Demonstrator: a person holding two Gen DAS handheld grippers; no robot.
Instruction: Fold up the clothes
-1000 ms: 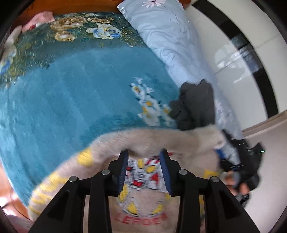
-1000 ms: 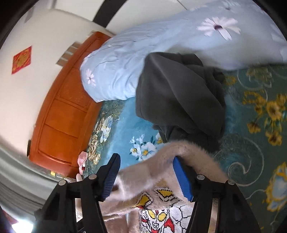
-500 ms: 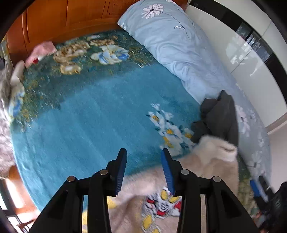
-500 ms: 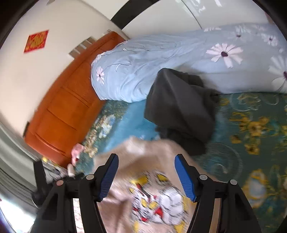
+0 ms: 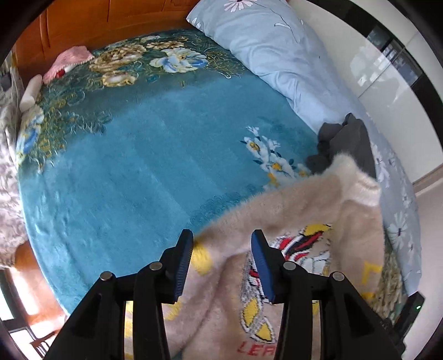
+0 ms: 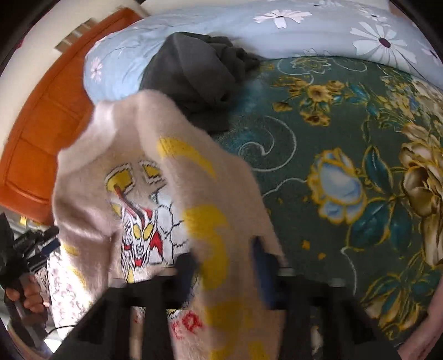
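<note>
1. Left wrist view: the left gripper (image 5: 220, 250) stands wide open. Its blue ribbed pads (image 5: 260, 256) have a clear gap between them, and they hold nothing.
2. The beige fluffy sweater (image 5: 304, 210) lies just ahead and to the right of this gripper. Its edge passes under the gap between the jaws. It has a cartoon print in red, yellow and white, and red letters near the bottom.
3. Only this view shows the wide plain part of the blue plush blanket (image 5: 133, 166), ahead and to the left. A small pink cloth (image 5: 69, 59) lies far ahead by the wooden headboard (image 5: 110, 16).
4. Right wrist view: the right gripper (image 6: 224, 265) is blurred, and the sweater (image 6: 171, 171) hangs over it. The fabric passes between the jaws, but I cannot tell if they press on it.
5. Only this view shows the dark green flowered border of the blanket (image 6: 346, 166), to the right of the gripper, and a hand (image 6: 25, 296) with a black device at the far left.
6. A crumpled dark grey garment (image 6: 193, 74) lies ahead, beyond the sweater, against the light blue quilt (image 6: 304, 30) with daisies.
</note>
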